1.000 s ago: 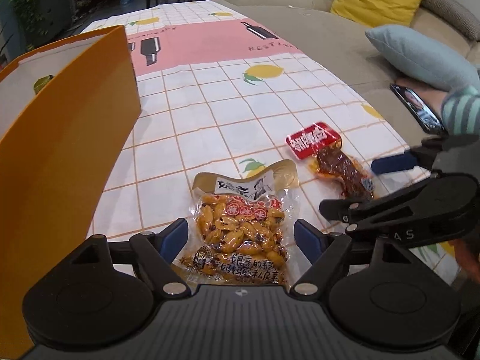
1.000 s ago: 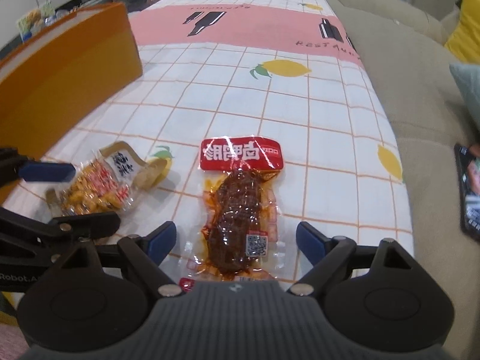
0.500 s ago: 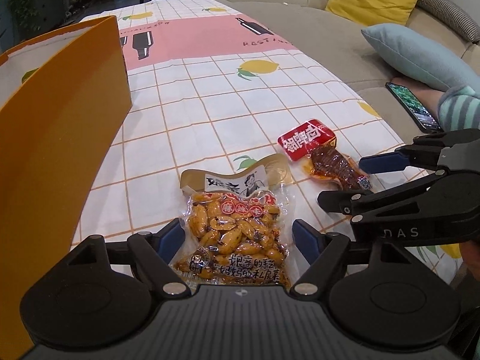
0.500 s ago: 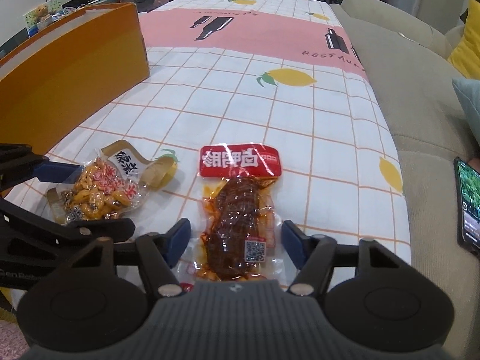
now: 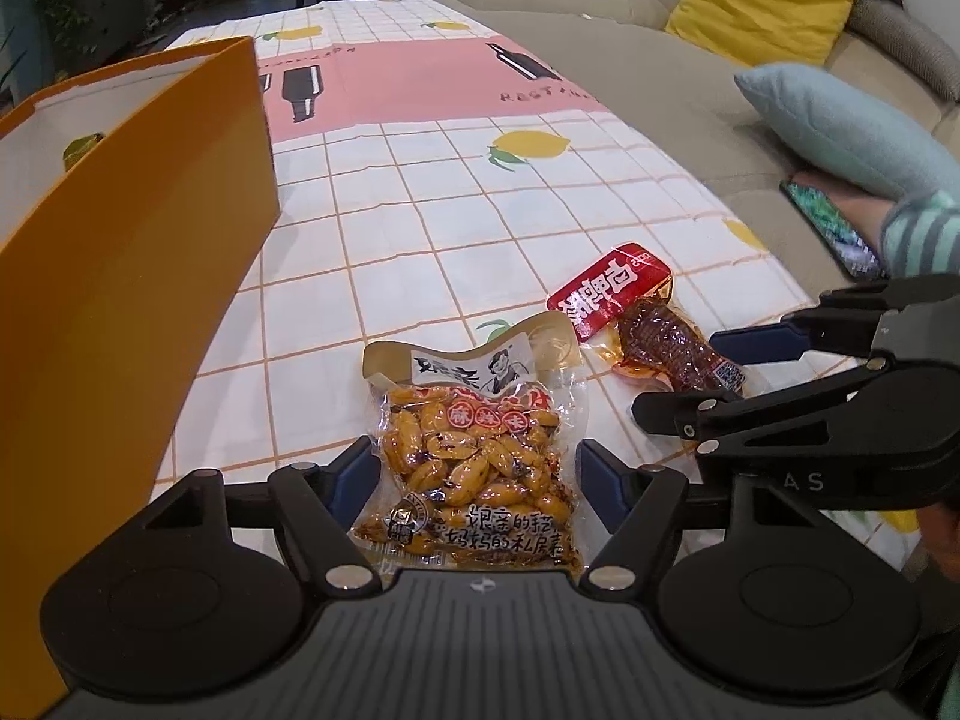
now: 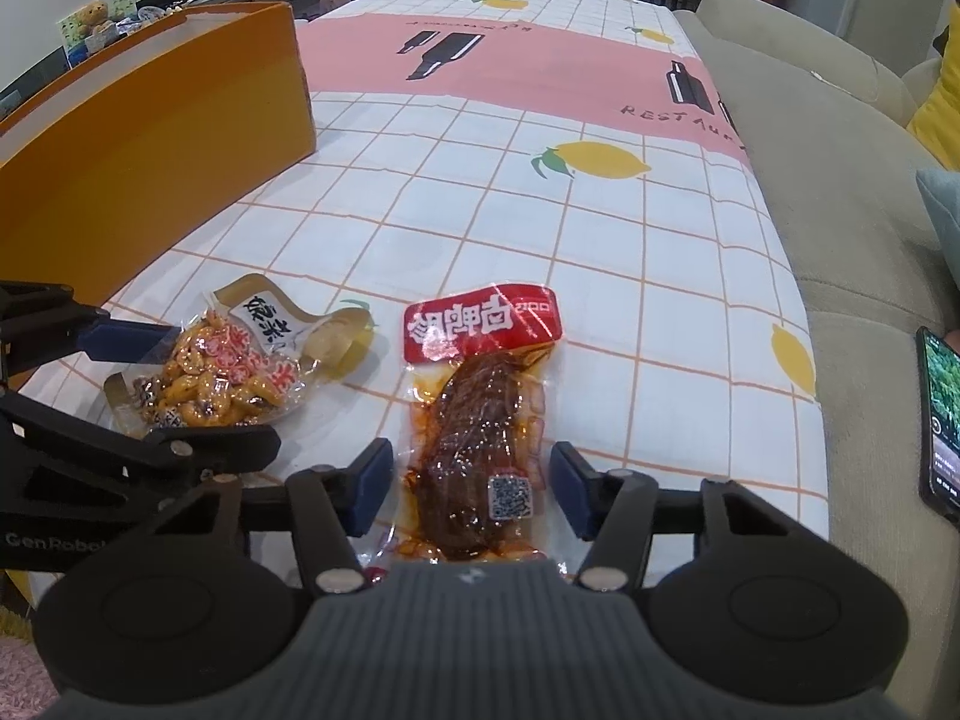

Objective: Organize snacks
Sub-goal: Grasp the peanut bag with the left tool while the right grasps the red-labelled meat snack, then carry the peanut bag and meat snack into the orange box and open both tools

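Observation:
A clear packet of yellow beans (image 5: 474, 438) lies flat on the checked tablecloth (image 5: 420, 210). My left gripper (image 5: 477, 474) straddles its lower half; the jaws are closing, with the blue pads just beside the packet's edges. To the right lies a red-topped packet of dark braised meat (image 6: 480, 420). My right gripper (image 6: 471, 486) straddles this one, its jaws closing too, the pads close to the plastic rim on both sides. Each gripper shows in the other's view: the right gripper (image 5: 711, 375) and the left gripper (image 6: 186, 390). Both packets rest on the table.
A tall orange box (image 5: 120, 330) stands open at the left, with a small gold-green item (image 5: 81, 147) inside. A beige sofa (image 6: 840, 180) runs along the table's right edge, bearing a phone (image 6: 939, 420), a blue cushion (image 5: 840, 126) and a yellow one (image 5: 762, 0). A striped sleeve (image 5: 918, 234) shows at right.
Both pairs of jaws have narrowed around their packets, the right pair much more than the left. The packets have stayed where they lay.

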`<state>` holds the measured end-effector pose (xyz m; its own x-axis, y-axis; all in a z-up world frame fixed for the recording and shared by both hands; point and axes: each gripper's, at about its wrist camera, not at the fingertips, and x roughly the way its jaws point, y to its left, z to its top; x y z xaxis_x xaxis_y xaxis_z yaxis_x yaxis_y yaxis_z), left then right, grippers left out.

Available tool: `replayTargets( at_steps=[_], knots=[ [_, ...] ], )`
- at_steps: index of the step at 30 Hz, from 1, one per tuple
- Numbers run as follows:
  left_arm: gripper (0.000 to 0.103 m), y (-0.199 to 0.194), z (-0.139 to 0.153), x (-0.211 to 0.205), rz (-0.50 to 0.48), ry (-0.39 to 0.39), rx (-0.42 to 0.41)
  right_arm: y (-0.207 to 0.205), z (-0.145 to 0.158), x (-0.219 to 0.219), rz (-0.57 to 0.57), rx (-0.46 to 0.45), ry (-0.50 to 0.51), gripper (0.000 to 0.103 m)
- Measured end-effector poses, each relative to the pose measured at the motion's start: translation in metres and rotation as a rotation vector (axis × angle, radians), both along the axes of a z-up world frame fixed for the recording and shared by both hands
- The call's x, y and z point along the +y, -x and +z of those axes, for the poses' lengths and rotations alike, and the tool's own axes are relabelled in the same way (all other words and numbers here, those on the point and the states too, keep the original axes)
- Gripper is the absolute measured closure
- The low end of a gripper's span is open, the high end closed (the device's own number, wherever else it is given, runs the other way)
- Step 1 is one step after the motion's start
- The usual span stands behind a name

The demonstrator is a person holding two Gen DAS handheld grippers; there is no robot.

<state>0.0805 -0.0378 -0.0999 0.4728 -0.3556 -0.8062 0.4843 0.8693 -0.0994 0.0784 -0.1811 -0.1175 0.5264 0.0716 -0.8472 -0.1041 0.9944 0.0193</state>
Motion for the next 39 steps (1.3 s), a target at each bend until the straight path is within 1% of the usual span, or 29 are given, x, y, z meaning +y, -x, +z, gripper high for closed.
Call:
replayTargets(
  at_steps=[6,11,16,19,24,30,35,39],
  knots=[
    [0.021,0.001,0.015,0.01,0.049,0.053,-0.009,0.004,0.012,-0.001,-0.004,-0.043,-0.005,0.048],
    [0.021,0.005,0.032,0.014,0.075,0.094,-0.033,0.009,0.024,-0.005,-0.029,-0.07,-0.042,0.049],
    [0.021,0.009,0.06,0.018,0.094,0.15,-0.075,0.015,0.041,-0.008,-0.047,-0.115,-0.074,0.049],
    [0.021,0.013,0.08,0.02,0.108,0.169,-0.107,0.019,0.055,-0.006,-0.047,-0.151,-0.098,0.049],
    [0.021,0.018,0.119,0.033,0.153,0.197,-0.172,0.02,0.085,0.008,0.003,-0.228,-0.128,0.049],
    [0.021,0.012,0.159,0.064,0.23,0.212,-0.236,0.004,0.122,0.034,0.078,-0.269,-0.19,0.049],
    [0.021,-0.005,0.18,0.096,0.308,0.215,-0.268,-0.024,0.153,0.069,0.187,-0.299,-0.198,0.049],
    [0.021,-0.025,0.183,0.12,0.389,0.181,-0.247,-0.051,0.168,0.105,0.281,-0.297,-0.176,0.049]
  ],
)
